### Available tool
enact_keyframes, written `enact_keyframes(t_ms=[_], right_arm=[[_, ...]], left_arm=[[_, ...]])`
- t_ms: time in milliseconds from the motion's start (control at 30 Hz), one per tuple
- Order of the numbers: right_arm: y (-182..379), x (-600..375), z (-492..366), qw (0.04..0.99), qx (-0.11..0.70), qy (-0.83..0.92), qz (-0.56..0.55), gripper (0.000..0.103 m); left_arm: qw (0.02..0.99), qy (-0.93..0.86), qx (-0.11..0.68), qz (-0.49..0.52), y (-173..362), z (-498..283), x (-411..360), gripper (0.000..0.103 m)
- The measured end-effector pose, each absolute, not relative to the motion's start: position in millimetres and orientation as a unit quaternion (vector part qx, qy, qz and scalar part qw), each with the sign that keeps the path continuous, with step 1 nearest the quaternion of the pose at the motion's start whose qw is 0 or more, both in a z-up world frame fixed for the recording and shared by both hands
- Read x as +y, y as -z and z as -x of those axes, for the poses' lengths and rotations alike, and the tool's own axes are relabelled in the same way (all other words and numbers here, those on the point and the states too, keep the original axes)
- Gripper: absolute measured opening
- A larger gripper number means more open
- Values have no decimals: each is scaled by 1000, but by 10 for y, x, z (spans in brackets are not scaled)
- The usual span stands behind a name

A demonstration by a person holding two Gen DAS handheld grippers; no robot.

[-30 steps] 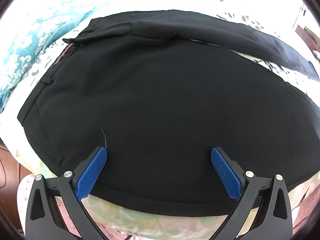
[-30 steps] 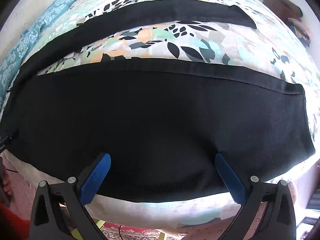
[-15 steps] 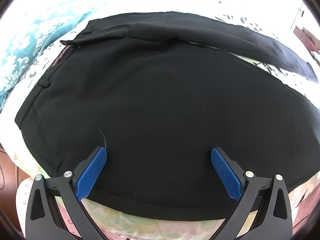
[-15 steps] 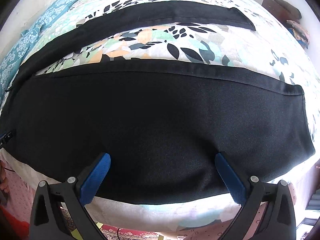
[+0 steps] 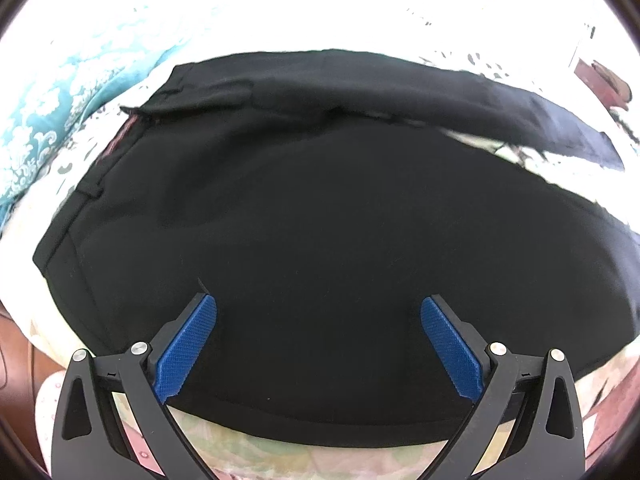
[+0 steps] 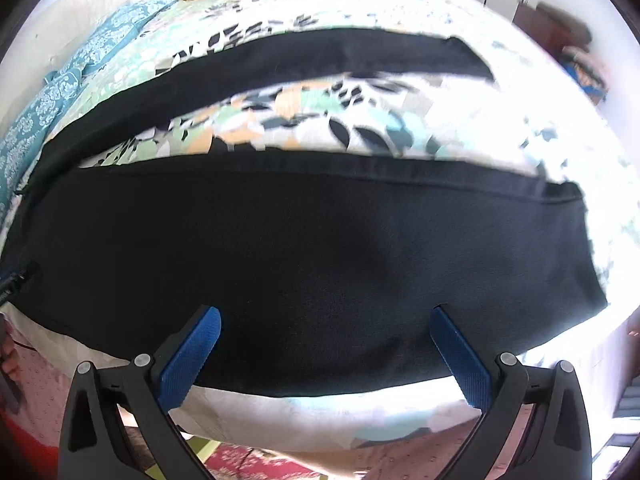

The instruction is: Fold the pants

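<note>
- Two pairs of tongs, both mine, hover over black pants (image 5: 340, 232) laid out flat on a bed with a leaf-print bedspread (image 6: 320, 120).
- Left tongs (image 5: 318, 312) stand wide apart, blue pads (image 5: 188, 348) clear of the cloth and holding nothing; right tongs (image 6: 326, 320) gape likewise, empty.
- Pants lie just ahead of and beneath both pairs, long axis running left to right across the bed: waistband (image 5: 80, 208) at the left end, near leg's hem (image 6: 588, 240) at the right.
- Far leg (image 6: 320, 56) lies well apart from the near leg, a strip of bedspread showing between them, the two meeting only at the seat on the left.
- My left hand is the nearer to the waist and hip; my right is the nearer to the lower leg and hem.
- Near edge of the pants runs just beyond the base of each pair of tongs, close to the bed's near side, so by my reckoning the first fold, one leg over the other, is not yet made, and it turns on gripping that near edge at both ends and carrying it to the far leg.
- No brand, label or writing can be read anywhere; a pinkish strip shows inside the waist, too small to make out.
- Teal patterned cloth (image 6: 52, 92) lies at the far left.
</note>
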State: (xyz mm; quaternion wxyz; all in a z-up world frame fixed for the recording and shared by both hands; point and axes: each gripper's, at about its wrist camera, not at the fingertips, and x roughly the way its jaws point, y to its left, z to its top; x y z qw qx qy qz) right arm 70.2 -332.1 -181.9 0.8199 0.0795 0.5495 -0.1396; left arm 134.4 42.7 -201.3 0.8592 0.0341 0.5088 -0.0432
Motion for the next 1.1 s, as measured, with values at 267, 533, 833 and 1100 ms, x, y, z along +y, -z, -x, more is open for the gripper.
enact_keyframes(t_ms=[267, 533, 833, 1100], right_arm=[[1213, -3152, -519, 867, 472, 144, -64, 103], [738, -2997, -553, 888, 434, 97, -115, 103], [1958, -3198, -830, 770, 591, 30, -237, 103], [1837, -3879, -622, 776, 544, 116, -298, 103]], left_arm=[[889, 70, 452, -21, 1570, -1199, 478, 102], [902, 65, 427, -17, 1395, -1082, 592, 102], [873, 57, 477, -78, 1634, -1175, 75, 102], [868, 83, 476, -118, 1327, -1203, -296, 102]])
